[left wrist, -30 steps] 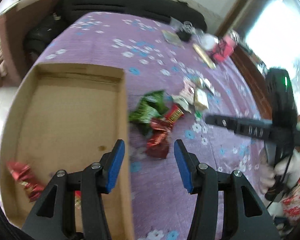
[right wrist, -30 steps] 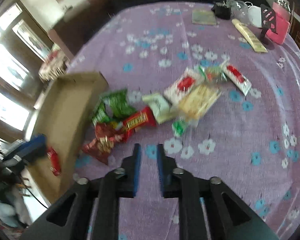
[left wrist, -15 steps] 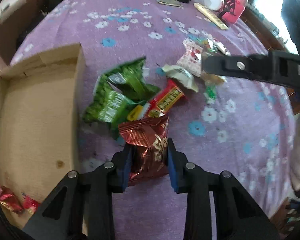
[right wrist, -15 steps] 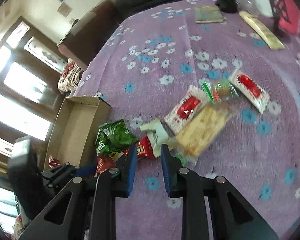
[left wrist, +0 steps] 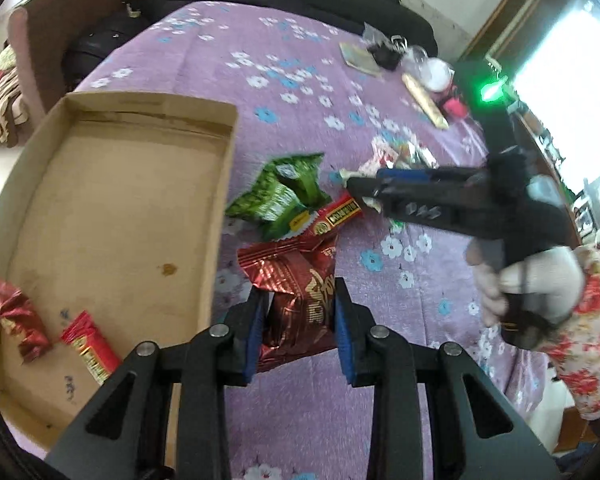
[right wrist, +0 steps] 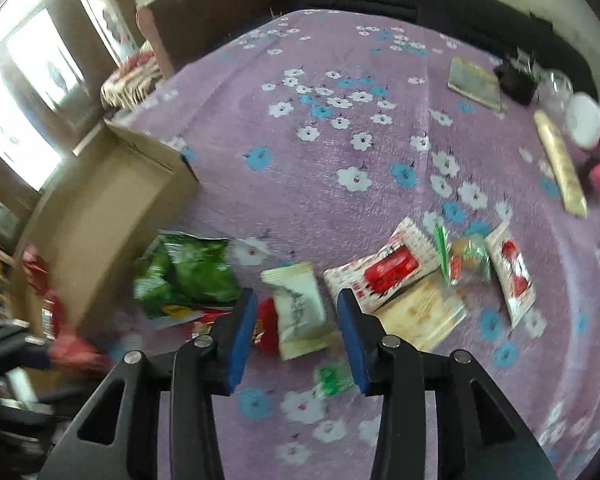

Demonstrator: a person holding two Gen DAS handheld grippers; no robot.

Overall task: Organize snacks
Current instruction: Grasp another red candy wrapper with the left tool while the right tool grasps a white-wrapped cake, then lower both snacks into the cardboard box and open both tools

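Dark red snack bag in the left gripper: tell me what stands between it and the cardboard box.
Only the box's own side wall. The left gripper is shut on the dark red snack bag just right of that wall, so the bag must go over it. Inside the cardboard box, two red packets lie in the near corner.

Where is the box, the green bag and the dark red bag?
box (left wrist: 112,216), left wrist view, on its bare cardboard floor.
green bag (right wrist: 192,272), right wrist view, middle of the wrapper.
dark red bag (left wrist: 300,280), left wrist view, on its front between the left gripper (left wrist: 300,330) fingers.

Left tool (left wrist: 300,320) clamped, right tool (right wrist: 296,320) spread wide
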